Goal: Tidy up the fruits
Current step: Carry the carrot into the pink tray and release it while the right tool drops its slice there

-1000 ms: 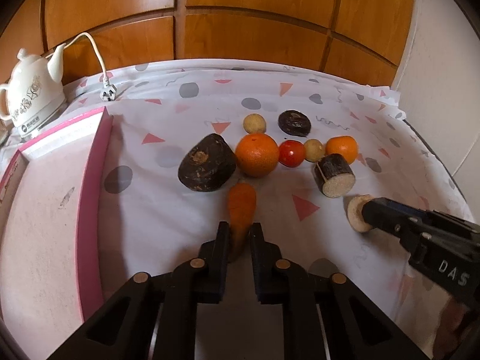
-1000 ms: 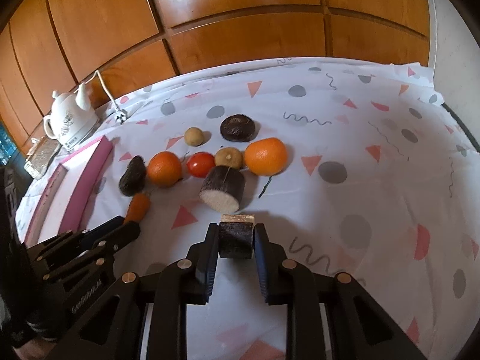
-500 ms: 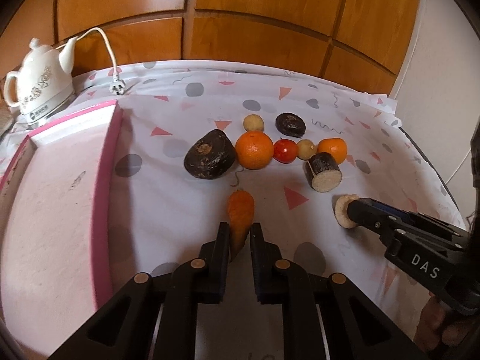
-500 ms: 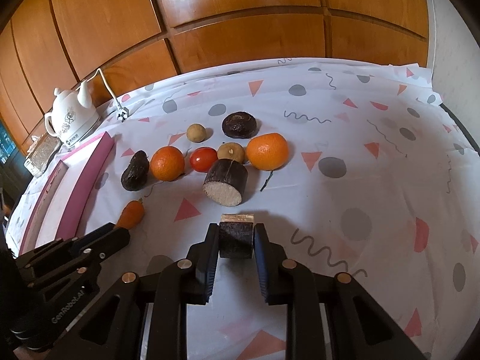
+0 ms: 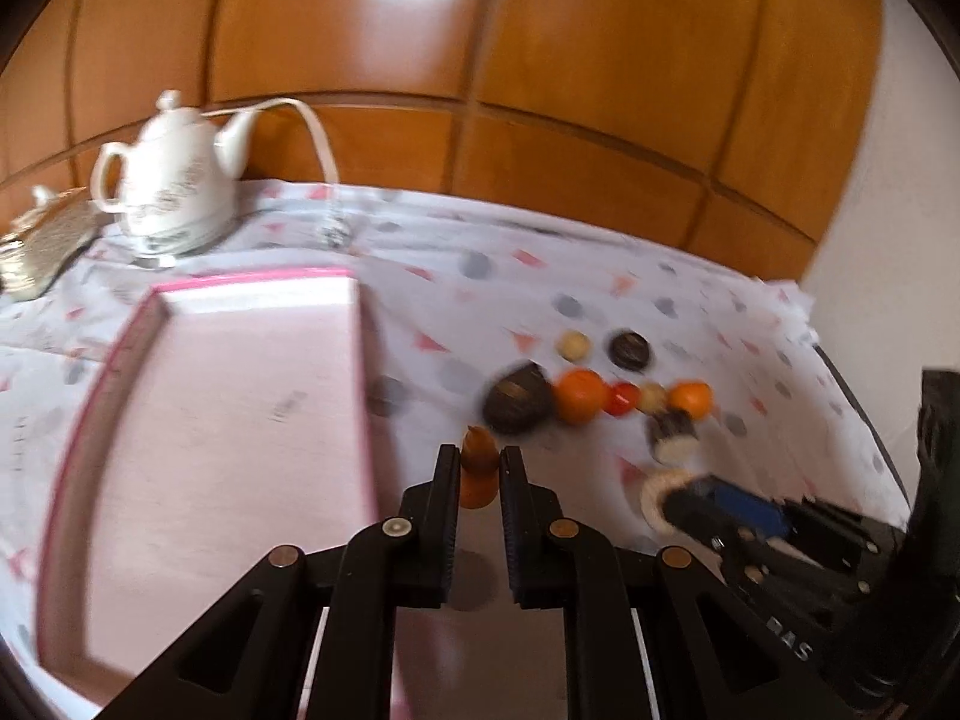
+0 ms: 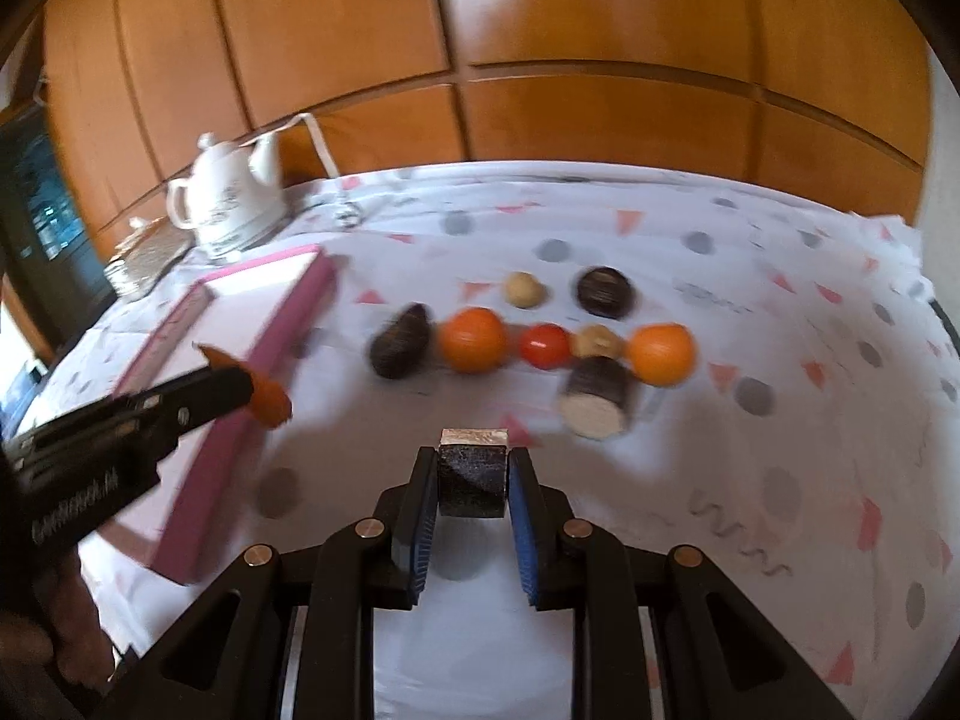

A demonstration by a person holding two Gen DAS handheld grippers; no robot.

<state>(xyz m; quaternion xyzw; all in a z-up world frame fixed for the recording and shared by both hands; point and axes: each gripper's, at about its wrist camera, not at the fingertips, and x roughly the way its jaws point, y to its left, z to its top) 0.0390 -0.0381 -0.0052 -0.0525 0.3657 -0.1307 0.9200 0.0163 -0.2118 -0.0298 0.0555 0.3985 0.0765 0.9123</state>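
My left gripper (image 5: 479,468) is shut on an orange carrot piece (image 5: 478,468) and holds it in the air beside the right wall of the pink tray (image 5: 360,360). In the right wrist view the left gripper (image 6: 240,384) and carrot (image 6: 270,399) hang over the tray's edge (image 6: 270,348). My right gripper (image 6: 473,474) is shut on a dark cut root chunk (image 6: 471,471), lifted above the cloth. On the cloth lie a dark root (image 6: 399,342), two oranges (image 6: 474,339) (image 6: 660,354), a tomato (image 6: 545,346) and another cut chunk (image 6: 594,399).
A white teapot (image 5: 168,186) with a cord stands behind the tray at the back left. Two small tan balls (image 6: 524,290) (image 6: 597,341) and a dark round fruit (image 6: 605,292) lie among the fruits. Wooden panels back the table.
Both grippers rose and swung left with their loads. The carrot left the cloth and now hangs by the tray's right wall. The right gripper's chunk moved left, away from the row.
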